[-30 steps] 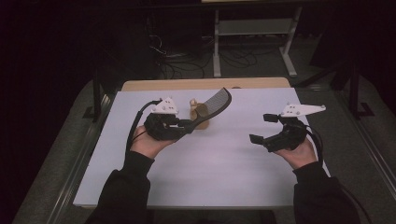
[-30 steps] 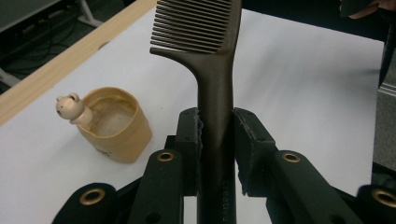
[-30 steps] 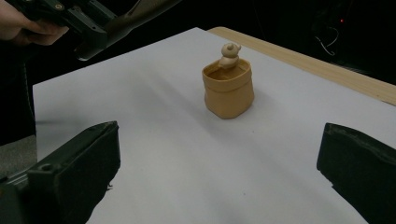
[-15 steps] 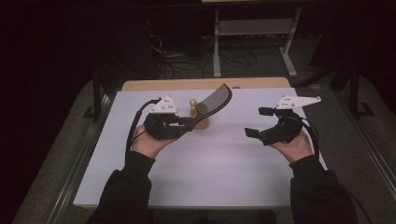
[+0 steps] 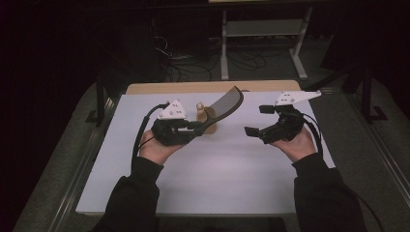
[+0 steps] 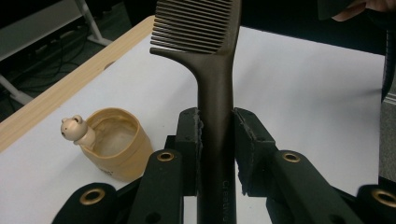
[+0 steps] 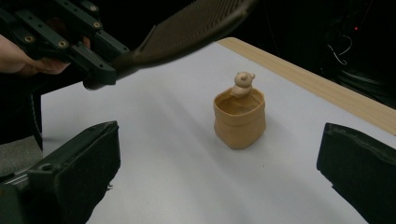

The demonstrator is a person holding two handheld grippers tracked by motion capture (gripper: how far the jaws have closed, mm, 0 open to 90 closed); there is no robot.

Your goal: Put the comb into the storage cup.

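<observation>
My left gripper (image 5: 196, 126) is clenched on the handle of the comb (image 6: 212, 84): in the left gripper view both pads press its dark stem from either side, low on the handle, with the teeth pointing away from me. The comb is lifted off the table (image 5: 222, 169), slanting up and to the right over the small tan cup (image 5: 209, 120). My right gripper (image 5: 258, 121) is released, its jaws standing wide apart with nothing between them; in the right gripper view the cup (image 7: 239, 117) sits in the gap between my two jaws, farther off, well apart from both.

I judge the pick-up done: the comb is firmly held and in the air. What is left, as I read it, is to lower the comb into the cup, handle or teeth first I cannot say, and perhaps to steady the cup with my free gripper. The cup stands upright and looks empty inside.

Counting from near to far: two grippers, one in each hand; one comb; one cup, with one little bear figure (image 7: 243, 83) on its rim; one white table with a wooden strip (image 5: 208, 87) at its far edge.
</observation>
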